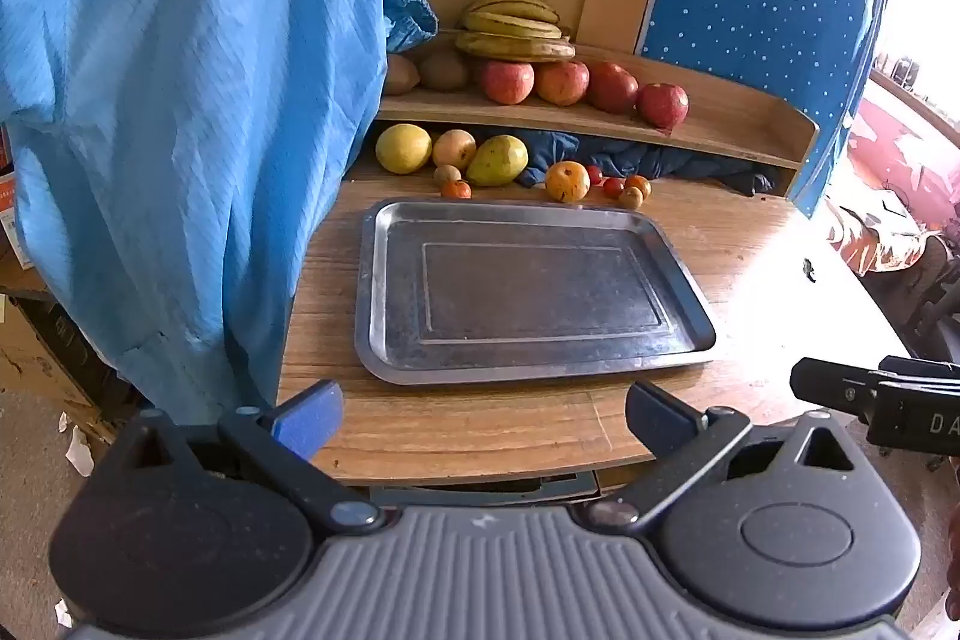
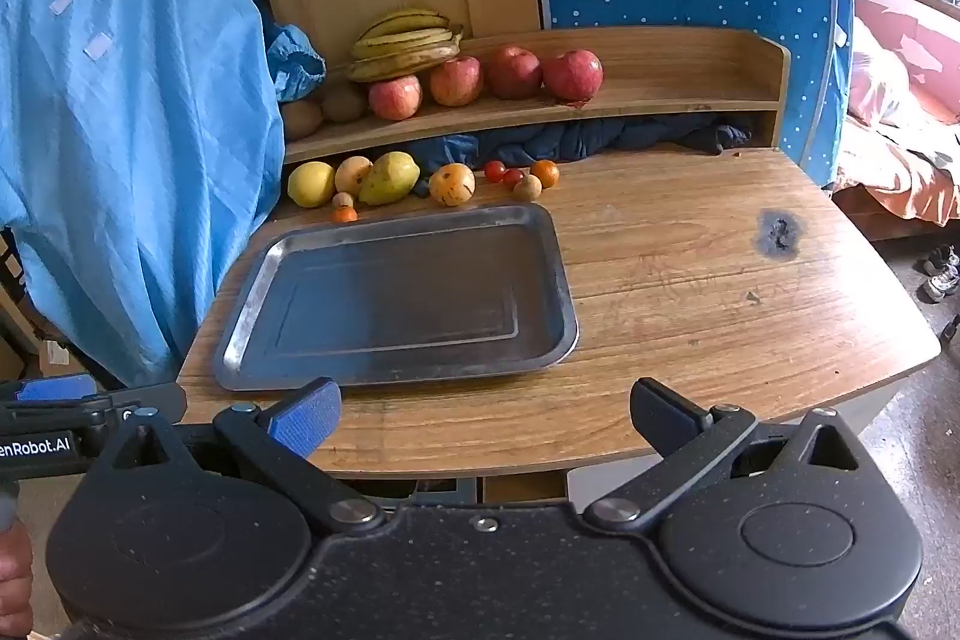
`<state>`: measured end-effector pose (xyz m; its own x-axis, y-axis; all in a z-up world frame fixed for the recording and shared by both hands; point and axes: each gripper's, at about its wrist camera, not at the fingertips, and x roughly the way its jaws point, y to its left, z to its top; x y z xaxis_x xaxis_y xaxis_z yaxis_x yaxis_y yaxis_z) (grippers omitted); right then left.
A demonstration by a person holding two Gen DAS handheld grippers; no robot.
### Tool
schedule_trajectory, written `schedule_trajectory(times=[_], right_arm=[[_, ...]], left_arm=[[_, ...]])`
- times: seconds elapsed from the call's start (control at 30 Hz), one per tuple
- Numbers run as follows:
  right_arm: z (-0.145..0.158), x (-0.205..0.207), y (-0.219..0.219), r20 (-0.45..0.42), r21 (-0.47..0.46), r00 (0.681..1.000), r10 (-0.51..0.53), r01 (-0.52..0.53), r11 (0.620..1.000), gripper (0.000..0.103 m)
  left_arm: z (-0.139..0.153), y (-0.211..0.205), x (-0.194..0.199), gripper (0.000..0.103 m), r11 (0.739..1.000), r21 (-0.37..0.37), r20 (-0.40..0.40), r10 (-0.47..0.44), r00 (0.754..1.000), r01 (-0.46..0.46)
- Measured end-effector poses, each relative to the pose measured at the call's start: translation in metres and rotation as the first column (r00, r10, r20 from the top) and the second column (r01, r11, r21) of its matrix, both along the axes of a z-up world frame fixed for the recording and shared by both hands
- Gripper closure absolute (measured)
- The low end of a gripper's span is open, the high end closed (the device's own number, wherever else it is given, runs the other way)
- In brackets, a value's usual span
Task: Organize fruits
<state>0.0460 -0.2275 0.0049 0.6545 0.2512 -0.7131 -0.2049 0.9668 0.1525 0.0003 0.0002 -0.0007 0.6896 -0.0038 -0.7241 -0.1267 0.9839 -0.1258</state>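
Both grippers stood wide open and empty: left gripper (image 1: pixel 480 415) and right gripper (image 2: pixel 483 415) hovered at the near table edge, short of the metal tray (image 1: pixel 384 340). Tray held nothing. Loose fruit lay in a row just behind it: lemon (image 1: pixel 403 148), pear (image 1: pixel 497 160), orange (image 1: pixel 567 181), cherry tomatoes (image 1: pixel 613 187). Apples (image 1: pixel 561 82) and bananas (image 1: pixel 513 31) sat on the shelf (image 1: pixel 720 124). Judged: sorting not begun; next move calls for a reach over the tray to a first fruit.

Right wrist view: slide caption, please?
Open right tongs face an empty rectangular steel tray; assorted fruit waits behind.
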Motion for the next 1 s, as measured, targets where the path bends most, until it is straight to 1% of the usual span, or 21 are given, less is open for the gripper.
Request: schedule_trajectory(times=[0.2, 0.23, 0.3, 0.5, 1.0], right_arm=[[0.003, -0.001, -0.001, 0.011, 0.003, 1.0, -0.001, 0.001, 1.0, 0.001], [-0.002, -0.002, 0.0, 0.008, 0.0, 1.0, 0.0, 0.0, 1.0, 0.001], [-0.001, -0.004, 0.0, 0.009, 0.003, 1.0, -0.002, 0.002, 1.0, 0.001], [-0.001, 0.0, -0.005, -0.002, 0.014, 1.0, -0.004, 0.004, 1.0, 0.001], [-0.009, 0.01, -0.02, -0.019, 0.033, 1.0, 0.015, -0.014, 0.999, 0.001]], left_arm=[[-0.007, 0.004, 0.001, 0.001, 1.0, -0.005, -0.011, 0.001, 1.0, -0.001], [-0.008, 0.0, 0.0, 0.001, 1.0, -0.002, -0.011, -0.002, 1.0, 0.002], [-0.003, -0.002, 0.001, 0.001, 1.0, -0.001, -0.016, -0.002, 1.0, 0.002], [-0.004, -0.009, 0.002, 0.001, 1.0, 0.004, -0.03, -0.01, 0.999, 0.01], [-0.002, -0.025, 0.003, 0.001, 0.999, 0.024, -0.052, 0.027, 0.998, -0.025]])
